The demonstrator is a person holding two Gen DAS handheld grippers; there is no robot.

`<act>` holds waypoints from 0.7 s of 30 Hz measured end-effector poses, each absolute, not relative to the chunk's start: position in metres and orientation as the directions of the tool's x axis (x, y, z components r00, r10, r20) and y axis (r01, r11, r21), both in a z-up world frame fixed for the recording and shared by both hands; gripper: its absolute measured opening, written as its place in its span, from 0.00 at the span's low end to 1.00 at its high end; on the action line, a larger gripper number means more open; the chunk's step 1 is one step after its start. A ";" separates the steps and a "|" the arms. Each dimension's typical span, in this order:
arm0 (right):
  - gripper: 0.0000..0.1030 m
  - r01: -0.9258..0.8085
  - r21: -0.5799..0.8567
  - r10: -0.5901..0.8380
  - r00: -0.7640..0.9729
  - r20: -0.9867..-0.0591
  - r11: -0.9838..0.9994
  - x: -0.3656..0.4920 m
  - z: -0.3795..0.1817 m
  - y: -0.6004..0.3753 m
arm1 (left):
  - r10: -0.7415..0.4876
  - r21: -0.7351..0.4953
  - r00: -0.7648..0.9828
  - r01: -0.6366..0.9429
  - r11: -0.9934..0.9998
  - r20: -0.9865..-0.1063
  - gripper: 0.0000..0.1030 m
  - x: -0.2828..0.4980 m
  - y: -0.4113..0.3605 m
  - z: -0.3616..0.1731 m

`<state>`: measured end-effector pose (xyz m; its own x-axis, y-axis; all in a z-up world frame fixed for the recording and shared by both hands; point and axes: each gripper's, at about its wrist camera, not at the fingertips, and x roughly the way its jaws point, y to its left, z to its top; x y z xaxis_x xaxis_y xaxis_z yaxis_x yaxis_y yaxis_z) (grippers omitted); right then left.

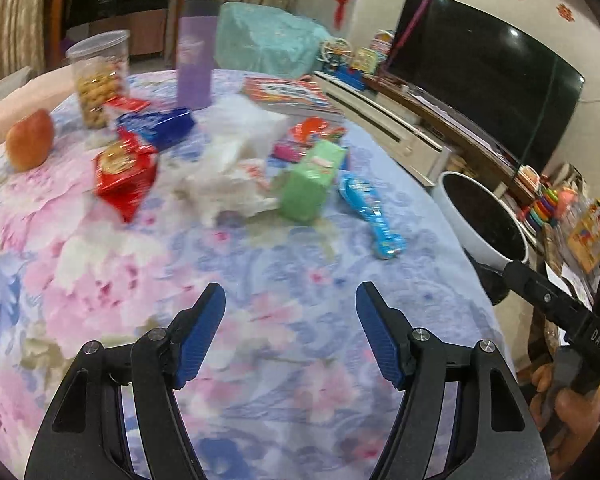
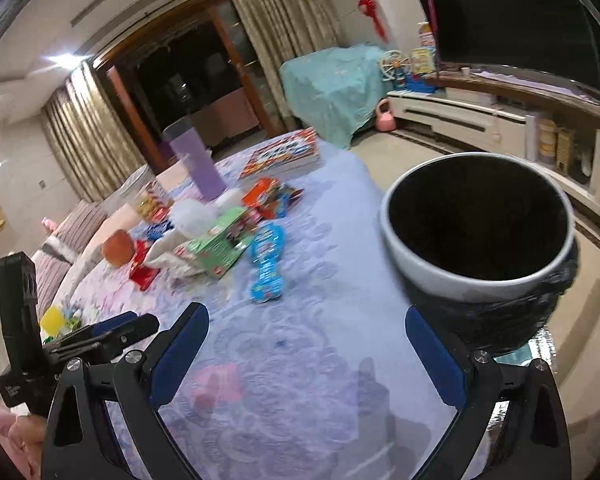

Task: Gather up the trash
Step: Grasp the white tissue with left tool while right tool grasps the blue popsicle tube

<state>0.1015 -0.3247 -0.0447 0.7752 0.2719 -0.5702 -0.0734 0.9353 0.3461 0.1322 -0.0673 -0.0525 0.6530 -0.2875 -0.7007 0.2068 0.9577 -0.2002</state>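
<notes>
Floral cloth, pink and blue, is covering the round bench (image 1: 112,264), and a wide bare stretch of it is lying under both tongs. The left tongs (image 1: 290,296) are hovering over that bare cloth with the blue pads well apart and nothing between them. The right tongs (image 2: 306,322) are standing very wide, also empty, hanging above the cloth near the bench's right edge.

Just off that edge a white bin (image 2: 476,276) with a black liner is sitting, its mouth open upward and its rim touching or nearly touching the bench; I cannot tell which. Beyond it the floor is running clear to the TV cabinet (image 2: 460,116).

Trash is clustering near the bench's middle, well apart from both tongs. Nearest is a blue wrapper (image 1: 370,216), lying flat with its long axis running from the pile toward the near right edge, its crimped end pointing at the bin side. Just beside it a green box (image 1: 312,180) is lying on its side, one square end facing the left tongs. White crumpled plastic (image 1: 228,180) is touching the box, and a red packet (image 1: 124,172) is lying to the left. An apple (image 1: 30,140) is sitting near the far left edge.
</notes>
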 end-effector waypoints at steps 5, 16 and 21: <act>0.97 -0.105 0.332 0.292 0.758 -0.583 0.937 0.108 -0.051 -0.302 | -0.275 -0.216 0.649 0.171 0.961 -0.710 0.67 0.136 -0.048 -0.057; 0.96 -0.117 0.300 0.283 0.745 -0.604 0.947 0.132 -0.059 -0.275 | -0.279 -0.251 0.640 0.138 0.958 -0.716 0.68 0.162 -0.032 -0.058; 0.91 -0.116 0.292 0.281 0.733 -0.620 0.949 0.154 -0.062 -0.271 | -0.274 -0.239 0.651 0.144 0.960 -0.708 0.68 0.184 -0.034 -0.052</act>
